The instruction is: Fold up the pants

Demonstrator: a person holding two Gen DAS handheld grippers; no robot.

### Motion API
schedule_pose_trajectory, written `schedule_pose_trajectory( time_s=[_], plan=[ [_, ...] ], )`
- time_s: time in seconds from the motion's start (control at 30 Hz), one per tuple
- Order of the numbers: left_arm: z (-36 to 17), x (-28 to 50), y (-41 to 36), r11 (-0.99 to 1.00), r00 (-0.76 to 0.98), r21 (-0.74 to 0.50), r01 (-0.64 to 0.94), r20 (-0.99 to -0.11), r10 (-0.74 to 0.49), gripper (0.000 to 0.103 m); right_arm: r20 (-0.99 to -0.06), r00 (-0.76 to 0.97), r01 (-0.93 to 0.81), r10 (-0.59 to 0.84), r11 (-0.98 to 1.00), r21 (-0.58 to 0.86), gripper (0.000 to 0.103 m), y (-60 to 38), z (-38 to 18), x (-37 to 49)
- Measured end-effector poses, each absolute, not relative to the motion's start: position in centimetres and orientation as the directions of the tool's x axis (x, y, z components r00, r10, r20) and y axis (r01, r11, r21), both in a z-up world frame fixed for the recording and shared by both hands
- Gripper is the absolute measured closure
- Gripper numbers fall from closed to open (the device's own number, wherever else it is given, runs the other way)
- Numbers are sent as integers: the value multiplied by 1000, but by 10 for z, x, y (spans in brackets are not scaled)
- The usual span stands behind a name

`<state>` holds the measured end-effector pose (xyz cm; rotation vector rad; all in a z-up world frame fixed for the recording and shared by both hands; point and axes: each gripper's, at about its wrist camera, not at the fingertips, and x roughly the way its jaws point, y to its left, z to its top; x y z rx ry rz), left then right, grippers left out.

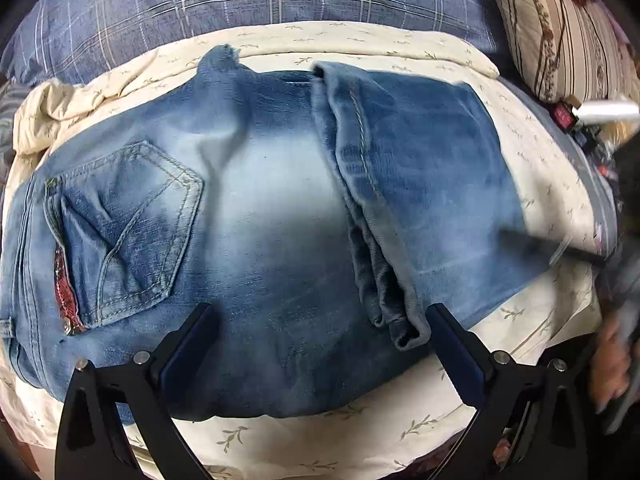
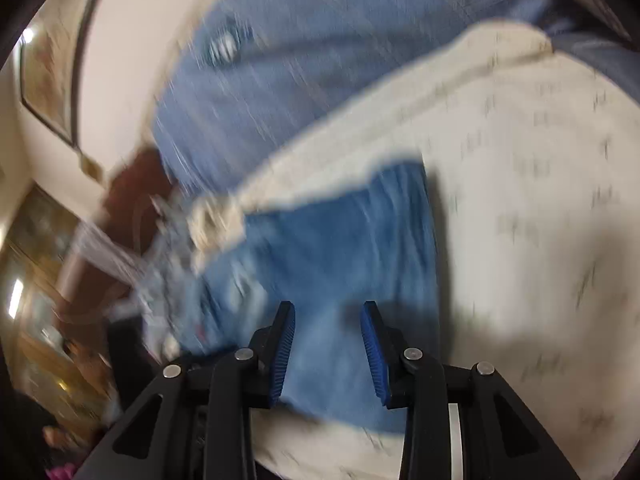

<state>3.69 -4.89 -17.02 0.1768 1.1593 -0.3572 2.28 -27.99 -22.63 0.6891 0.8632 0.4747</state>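
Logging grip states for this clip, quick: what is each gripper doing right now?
Left gripper: open wide, holding nothing, above the jeans.
Right gripper: open, nothing visibly gripped; the blurred frame shows only denim beyond its fingers.

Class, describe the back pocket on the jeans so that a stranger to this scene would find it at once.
Start at the cream bedspread, where the folded blue jeans lie. Go to their left end in the left wrist view. The back pocket is the five-sided patch outlined in pale double stitching, beside a red patterned strip.
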Motion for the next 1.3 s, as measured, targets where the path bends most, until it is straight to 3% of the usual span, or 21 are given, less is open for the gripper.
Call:
schedule_pose_trajectory(
  time_s=[0.03, 0.1, 0.37, 0.67, 0.83, 1.07, 1.2, 1.3],
  plan=[
    [-163, 37, -42, 932, 348, -66, 356, -916, -198, 0, -574, 535, -96, 620, 720, 688, 65, -271, -234, 23],
    [-147, 43, -34, 939, 380, -74, 337, -901, -208, 0, -575, 563, -120, 593, 747, 654, 66, -267, -228, 16],
    [-113, 96, -52, 965, 503, -33, 260, -848, -165, 0, -445, 638, -161, 628, 674, 721, 67, -285, -211, 12],
    [-171, 156, -101, 966, 439, 75, 247, -897, -43, 0, -606, 562, -261, 563, 816, 516, 66, -234, -215, 19],
    [-167, 162, -102, 967, 426, 40, 252, -902, -74, 0, -599, 552, -276, 581, 805, 526, 65, -235, -219, 25],
    [-123, 129, -30, 967, 472, -70, 245, -863, -181, 0, -533, 593, -275, 604, 774, 570, 66, -245, -206, 21],
    [-98, 106, 35, 984, 523, -36, 175, -843, -124, 0, -494, 618, -305, 611, 766, 566, 65, -231, -195, 19],
    [-91, 88, 93, 995, 532, -17, 98, -844, -67, 0, -525, 575, -337, 627, 767, 546, 66, -207, -193, 22]
  ],
)
